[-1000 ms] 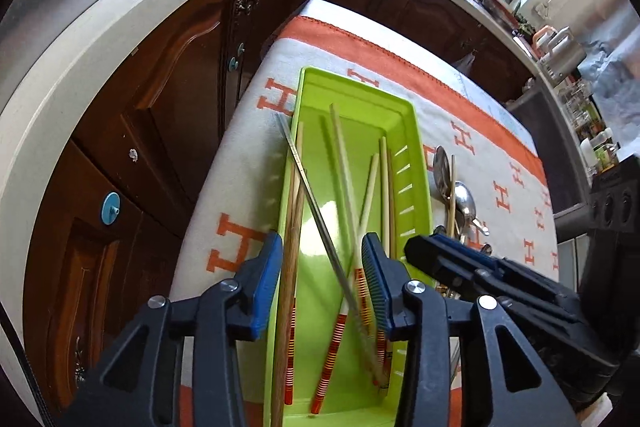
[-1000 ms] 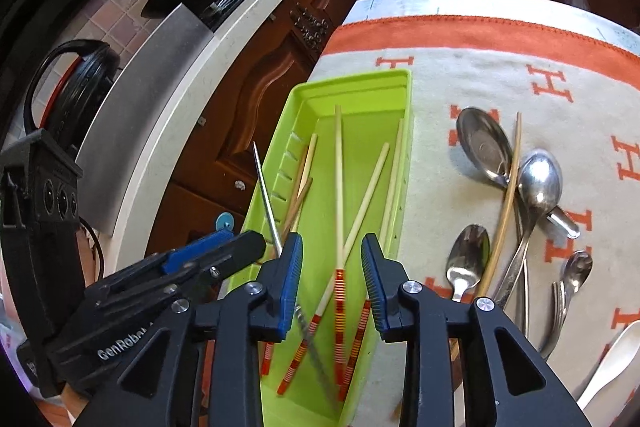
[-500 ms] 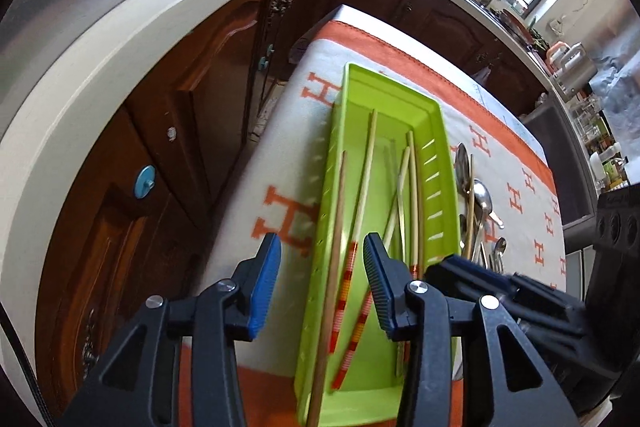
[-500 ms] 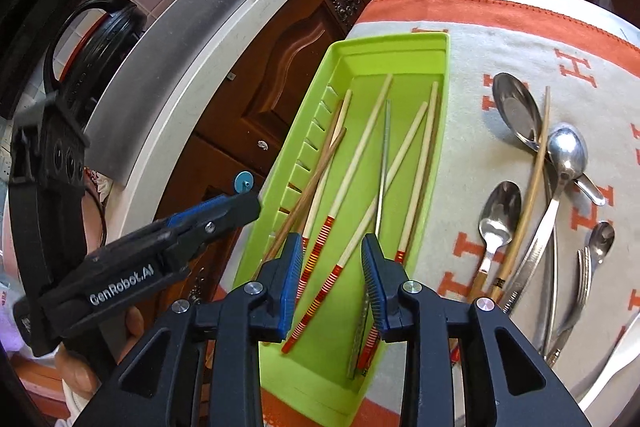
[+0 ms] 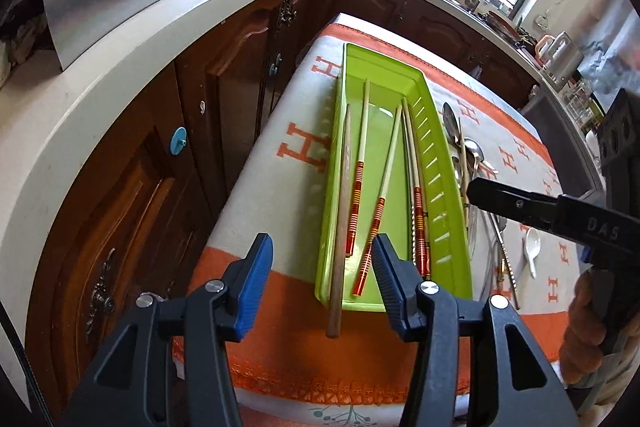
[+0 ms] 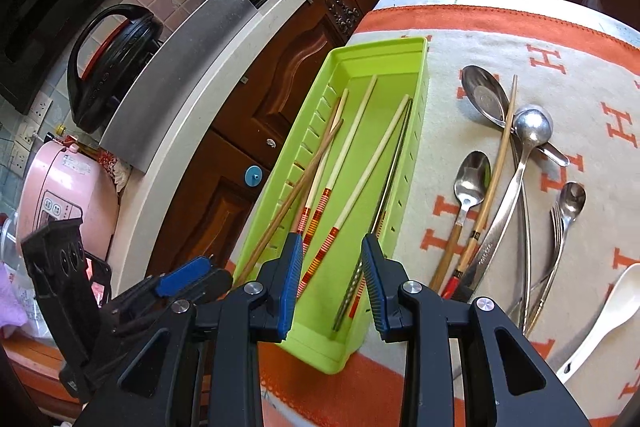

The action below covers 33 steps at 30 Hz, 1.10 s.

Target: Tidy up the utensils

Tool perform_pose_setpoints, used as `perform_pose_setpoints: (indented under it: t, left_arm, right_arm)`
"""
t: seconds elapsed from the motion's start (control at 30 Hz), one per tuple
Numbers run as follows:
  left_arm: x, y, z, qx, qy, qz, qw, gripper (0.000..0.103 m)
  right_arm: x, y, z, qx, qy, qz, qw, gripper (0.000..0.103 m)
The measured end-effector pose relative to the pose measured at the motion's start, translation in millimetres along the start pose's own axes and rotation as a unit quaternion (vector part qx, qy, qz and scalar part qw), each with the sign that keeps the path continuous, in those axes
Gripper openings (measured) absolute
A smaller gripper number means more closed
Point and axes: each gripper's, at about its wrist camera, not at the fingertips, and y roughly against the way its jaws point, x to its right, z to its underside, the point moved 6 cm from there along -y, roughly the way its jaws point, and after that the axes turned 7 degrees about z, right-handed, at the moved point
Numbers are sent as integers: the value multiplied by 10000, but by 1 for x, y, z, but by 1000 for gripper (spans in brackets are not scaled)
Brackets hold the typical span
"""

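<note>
both tongs, left (image 5: 322,277) and right (image 6: 332,285), hang apart and empty by the green tray's (image 6: 424,67) near end; chopsticks (image 6: 356,131) lie inside it, spoons (image 6: 524,155) wait unsorted beside.

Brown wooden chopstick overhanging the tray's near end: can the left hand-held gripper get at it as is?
Probably yes. The left hand-held gripper is open and empty, and the brown wooden chopstick pokes out past the green tray between its fingers, uncovered.

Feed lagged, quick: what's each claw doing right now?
Left claw: open, holding nothing.
Right claw: open, holding nothing, above the lime-green plastic tray.
</note>
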Motion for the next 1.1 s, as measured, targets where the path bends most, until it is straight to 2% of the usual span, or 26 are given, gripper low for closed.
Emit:
perform_pose_setpoints:
  t: [0.13,0.4,0.47,0.6,0.83,0.97,1.1]
  left_arm:
    - [3,-10,2,33,-67,71,9999,50]
    - [11,-13,4,-195,-115,155,9996,49]
    - [15,-11,4,-255,-136,289,9992,37]
    - [22,-9,7,-341,-294,311,9985,37]
    - [25,-7,3,-347,-275,313,9985,37]
    - [36,-5,-2,-329,-556,300,9975,37]
    - [42,-14,-3,-526,-728,227,9957,37]
  right_arm:
    - [0,5,11,-30,55,-9,10000,31]
    - [12,14,17,30,-31,31,10000,31]
    - [15,14,17,13,-79,6,10000,31]
    - [17,12,15,-3,-119,-35,9999,31]
    - [23,12,15,1,-165,-83,9998,31]
    - [28,11,15,9,-232,-116,9997,31]
    - [33,10,14,15,-308,-155,9994,31]
